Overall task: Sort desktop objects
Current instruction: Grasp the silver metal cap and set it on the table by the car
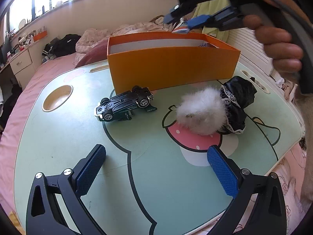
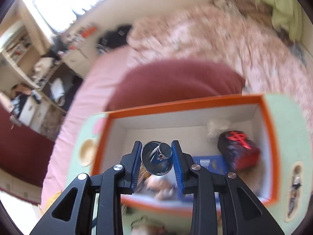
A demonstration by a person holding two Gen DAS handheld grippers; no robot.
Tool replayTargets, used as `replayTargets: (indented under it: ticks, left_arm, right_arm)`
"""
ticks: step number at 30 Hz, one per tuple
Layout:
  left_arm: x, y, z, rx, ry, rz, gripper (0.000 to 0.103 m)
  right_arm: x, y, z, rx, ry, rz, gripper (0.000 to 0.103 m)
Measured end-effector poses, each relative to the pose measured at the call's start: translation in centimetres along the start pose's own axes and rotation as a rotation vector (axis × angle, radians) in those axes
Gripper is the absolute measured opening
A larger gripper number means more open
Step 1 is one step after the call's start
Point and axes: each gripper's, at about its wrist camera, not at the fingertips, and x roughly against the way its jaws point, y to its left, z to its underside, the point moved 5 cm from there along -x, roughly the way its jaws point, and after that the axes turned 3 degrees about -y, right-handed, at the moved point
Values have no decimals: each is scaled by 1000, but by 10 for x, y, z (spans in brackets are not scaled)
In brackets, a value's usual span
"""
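Observation:
My left gripper (image 1: 156,154) is open and empty, low over the green lap table (image 1: 58,137). Ahead of it an upside-down black toy car (image 1: 124,103) lies in front of the orange box (image 1: 172,66). A white fluffy pompom (image 1: 201,111) and a black lace-trimmed cloth (image 1: 238,101) lie to the right. My right gripper (image 2: 156,157) is shut on a round shiny metal badge (image 2: 157,160) above the open orange box (image 2: 195,103). It also shows in the left wrist view (image 1: 185,24), above the box's far rim.
Inside the box are a black and red block (image 2: 238,150), a blue card (image 2: 211,163) and a pale fluffy thing (image 2: 217,127). The table has a round cup hole (image 1: 57,98). It stands on a pink bed (image 1: 23,101) with a dark red pillow (image 2: 172,82) behind.

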Motion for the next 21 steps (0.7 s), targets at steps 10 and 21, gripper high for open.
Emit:
replayTargets:
  ticks: [10,21]
  left_arm:
    - [0,7,-2,10,-3,-18,103]
    - [-3,10,-3,10,-6,-10,103]
  right_arm:
    - [53,14,99,156,-28,-14,29]
    - [79,-7,122,94,-357,56,85]
